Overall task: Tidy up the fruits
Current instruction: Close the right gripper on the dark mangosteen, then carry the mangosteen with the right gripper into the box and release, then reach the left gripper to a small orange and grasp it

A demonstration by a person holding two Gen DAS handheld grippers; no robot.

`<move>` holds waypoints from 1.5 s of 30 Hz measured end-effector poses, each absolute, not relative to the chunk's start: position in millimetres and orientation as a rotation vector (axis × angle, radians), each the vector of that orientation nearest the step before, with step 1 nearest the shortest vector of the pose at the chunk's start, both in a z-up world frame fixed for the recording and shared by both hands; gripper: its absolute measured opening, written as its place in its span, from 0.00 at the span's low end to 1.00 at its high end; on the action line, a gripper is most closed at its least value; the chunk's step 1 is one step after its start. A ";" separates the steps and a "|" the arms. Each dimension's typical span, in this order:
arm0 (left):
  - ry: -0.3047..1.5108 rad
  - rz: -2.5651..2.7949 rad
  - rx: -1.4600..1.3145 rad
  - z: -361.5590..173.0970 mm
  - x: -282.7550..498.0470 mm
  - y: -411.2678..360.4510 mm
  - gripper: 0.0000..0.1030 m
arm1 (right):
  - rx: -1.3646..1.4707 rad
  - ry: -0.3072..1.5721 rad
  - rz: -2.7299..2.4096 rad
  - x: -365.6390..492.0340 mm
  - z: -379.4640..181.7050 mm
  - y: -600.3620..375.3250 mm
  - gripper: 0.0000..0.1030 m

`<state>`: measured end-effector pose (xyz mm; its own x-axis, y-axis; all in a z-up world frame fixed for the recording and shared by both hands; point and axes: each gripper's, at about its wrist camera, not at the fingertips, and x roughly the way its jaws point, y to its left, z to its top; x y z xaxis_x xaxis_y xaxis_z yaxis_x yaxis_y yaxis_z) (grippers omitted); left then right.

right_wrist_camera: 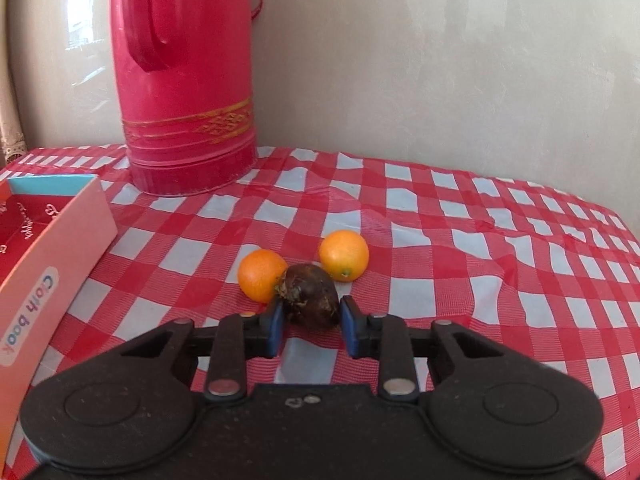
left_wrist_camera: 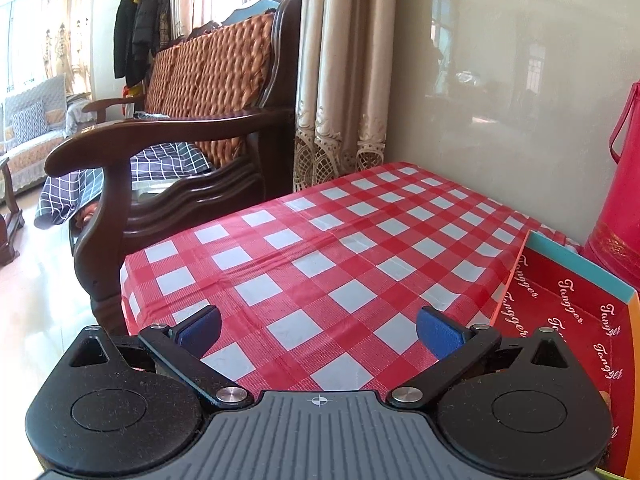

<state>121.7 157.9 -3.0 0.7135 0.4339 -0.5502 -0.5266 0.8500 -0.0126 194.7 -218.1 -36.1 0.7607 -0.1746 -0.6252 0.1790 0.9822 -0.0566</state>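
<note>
fruits sit together near the middle of the table (right_wrist_camera: 460, 216), well in from its edges, on the red and white checked cloth. two are little oranges, one on the left (right_wrist_camera: 261, 275) and one further back on the right (right_wrist_camera: 344, 255). in front of them lies a dark brown fruit (right_wrist_camera: 314, 296), touching the left orange. its stem end points left and a bit up.

the right gripper (right_wrist_camera: 311, 326) is the near one. the brown fruit lies straight ahead, just between the two blue pads (right_wrist_camera: 276, 330). the pads are close on each side, but i cannot tell if they squeeze it yet. it looks like a small push together would grab it.

the left gripper (left_wrist_camera: 319, 330) is far from the fruits. it is wide apart and holds nothing, over the bare cloth near the table's left edge. a red box (left_wrist_camera: 576, 320) sits just to its right, open on top. i think the fruits go there. a tall red flask (right_wrist_camera: 186, 76) stands by the wall at the back edge.
</note>
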 end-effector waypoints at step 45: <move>0.490 0.392 -0.064 8.3 114.2 94.2 1.00 | -0.009 0.373 -0.202 92.3 16.1 -164.5 0.85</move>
<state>114.2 94.2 8.3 0.8095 0.3514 -0.4703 -0.3818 0.9237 0.0331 92.3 -164.5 16.1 0.9114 -0.1972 -0.3611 0.1940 0.9799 -0.0455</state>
